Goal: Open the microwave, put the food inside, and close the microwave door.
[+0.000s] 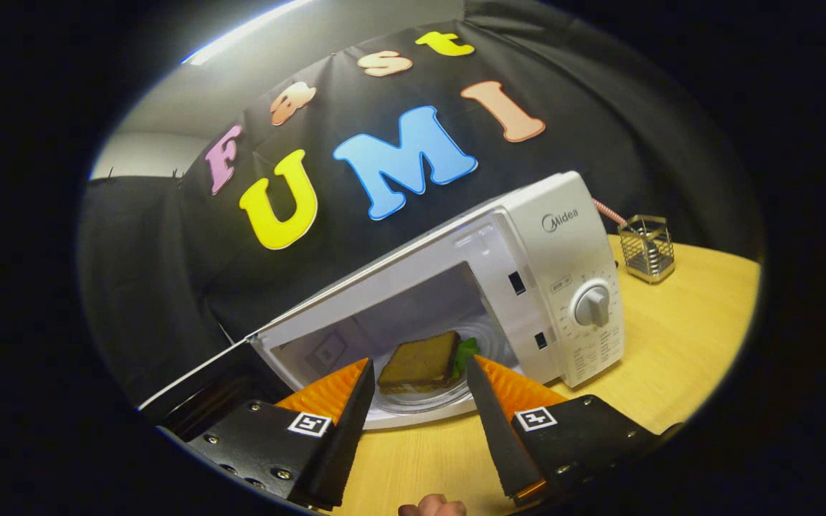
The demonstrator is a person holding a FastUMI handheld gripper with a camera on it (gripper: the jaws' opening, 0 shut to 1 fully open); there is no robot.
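microwave [556, 287] door [198, 387] open, sandwich [419, 364] on glass plate [420, 401] inside; gripper [419, 376] fingers apart, empty, just before the opening; door left to close

The single fisheye camera rides on the hand-held tongs [419, 373] and looks forward along their two orange-and-black fingers [341, 401], which stand apart at the bottom of the view. It sits low over the pale wooden desk [678, 344], rolled so the desk slopes. It faces the open cavity of the white microwave oven [563, 272] from close range, just ahead of the fingertips. Beyond, it takes in a small wire-mesh metal holder [647, 247] and the black cloth wall [599, 107].
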